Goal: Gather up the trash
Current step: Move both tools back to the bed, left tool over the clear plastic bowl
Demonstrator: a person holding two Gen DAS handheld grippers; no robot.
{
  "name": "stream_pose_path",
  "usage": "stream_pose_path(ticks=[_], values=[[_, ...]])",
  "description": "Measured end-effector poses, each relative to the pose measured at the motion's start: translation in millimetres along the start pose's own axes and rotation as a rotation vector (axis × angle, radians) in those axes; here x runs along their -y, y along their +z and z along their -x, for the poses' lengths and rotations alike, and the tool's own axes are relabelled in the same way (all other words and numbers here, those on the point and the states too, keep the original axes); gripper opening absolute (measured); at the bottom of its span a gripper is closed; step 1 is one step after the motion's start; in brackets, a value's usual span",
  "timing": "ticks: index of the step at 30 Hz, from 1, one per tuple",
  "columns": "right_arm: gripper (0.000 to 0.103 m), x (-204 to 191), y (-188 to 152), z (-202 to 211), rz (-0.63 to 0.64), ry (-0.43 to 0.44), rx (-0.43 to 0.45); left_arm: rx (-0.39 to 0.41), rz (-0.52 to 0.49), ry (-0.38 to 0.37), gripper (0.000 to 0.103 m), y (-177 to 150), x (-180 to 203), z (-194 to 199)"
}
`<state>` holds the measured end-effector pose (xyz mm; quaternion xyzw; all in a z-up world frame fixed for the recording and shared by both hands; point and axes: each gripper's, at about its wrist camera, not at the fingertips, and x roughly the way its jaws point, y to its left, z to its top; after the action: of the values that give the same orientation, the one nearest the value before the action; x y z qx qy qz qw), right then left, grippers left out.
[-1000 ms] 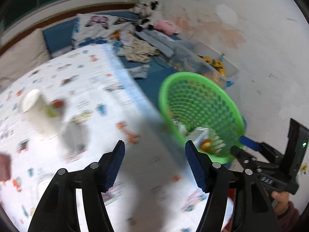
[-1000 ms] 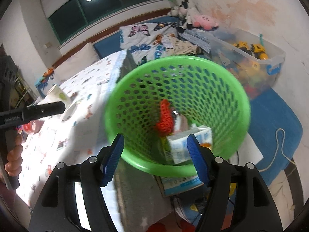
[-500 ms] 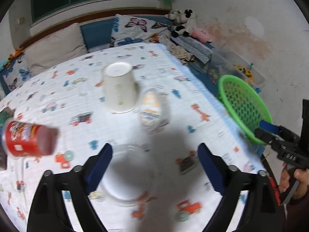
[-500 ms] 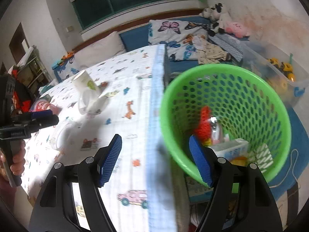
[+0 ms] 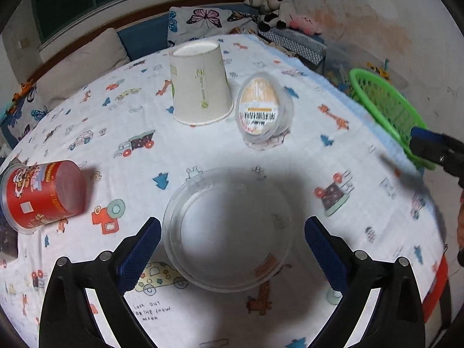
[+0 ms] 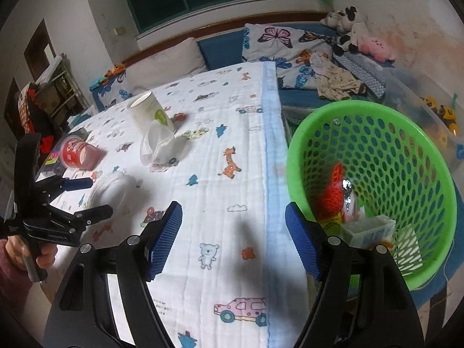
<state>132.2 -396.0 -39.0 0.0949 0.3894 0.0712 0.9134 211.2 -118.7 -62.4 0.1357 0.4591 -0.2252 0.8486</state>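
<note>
A clear round plastic container (image 5: 229,229) lies on the cartoon-print tablecloth (image 5: 290,159), between the fingers of my left gripper (image 5: 232,250). Its jaws are opening wide and the pads stand clear of the rim. Beyond it are an upturned white paper cup (image 5: 200,87), a clear cup with an orange label (image 5: 262,107) on its side, and a red cup (image 5: 40,194) on its side at the left. My right gripper (image 6: 233,239) hangs open and empty over the table's edge, next to the green basket (image 6: 406,121), which holds red netting (image 6: 333,191) and a white carton (image 6: 368,229).
A sofa with butterfly pillows (image 6: 275,37), plush toys (image 6: 353,32) and loose clothes runs behind the table. A clear box of toys (image 6: 435,110) stands beyond the basket. A dark flat object (image 5: 7,240) lies at the table's left edge. A hand (image 6: 43,255) holds the left gripper.
The left gripper swung from the basket over the table, sank toward the clear round container and spread its jaws. The right gripper shifted left, from over the basket to the table's edge.
</note>
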Motion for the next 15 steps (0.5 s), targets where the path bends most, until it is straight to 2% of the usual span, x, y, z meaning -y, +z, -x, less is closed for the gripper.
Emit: stream_pose_path(ticks=[3,12,15], values=[[0.074,-3,0,-5,0.005,0.003,-0.011,-0.011,-0.002,0.009,0.096,-2,-3,-6],[0.074,-20,8,-20,0.036,0.034,-0.033,-0.021,0.014,-0.039,0.096,-5,-7,-16],[0.074,-26,11,-25,0.042,0.046,-0.037,-0.011,0.017,-0.045,0.091,-7,-7,-15]])
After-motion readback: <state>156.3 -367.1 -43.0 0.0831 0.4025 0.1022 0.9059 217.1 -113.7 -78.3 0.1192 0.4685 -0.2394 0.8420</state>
